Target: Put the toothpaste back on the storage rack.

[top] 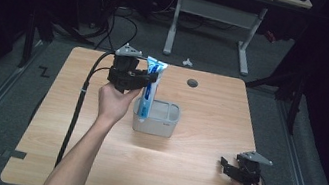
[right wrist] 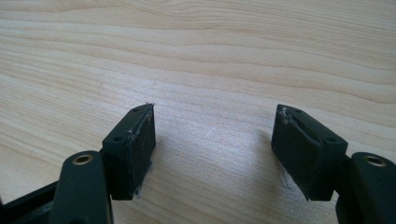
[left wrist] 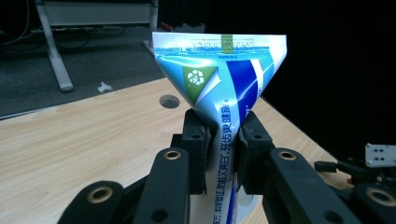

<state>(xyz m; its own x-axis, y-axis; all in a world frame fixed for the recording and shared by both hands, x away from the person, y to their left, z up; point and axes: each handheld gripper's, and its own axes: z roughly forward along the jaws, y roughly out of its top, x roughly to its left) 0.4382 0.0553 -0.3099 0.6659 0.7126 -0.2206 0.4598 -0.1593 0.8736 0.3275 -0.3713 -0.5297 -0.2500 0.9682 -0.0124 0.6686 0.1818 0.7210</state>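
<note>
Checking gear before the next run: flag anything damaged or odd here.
The right gripper has worn pads: edges look frayed, with pale fuzz. Its jaws stand open over the bare table. The toothpaste tube, clamped in the left gripper, looks intact.

The light, matt wooden table shows a fine wavy grain. The blue-and-white toothpaste tube is glossy, smooth plastic film with a flat crimped end. The small grey rectangular holder looks like matt plastic. The black left gripper and black right gripper are matt plastic with brass-coloured rivets; the pads look rough and scuffed.
</note>
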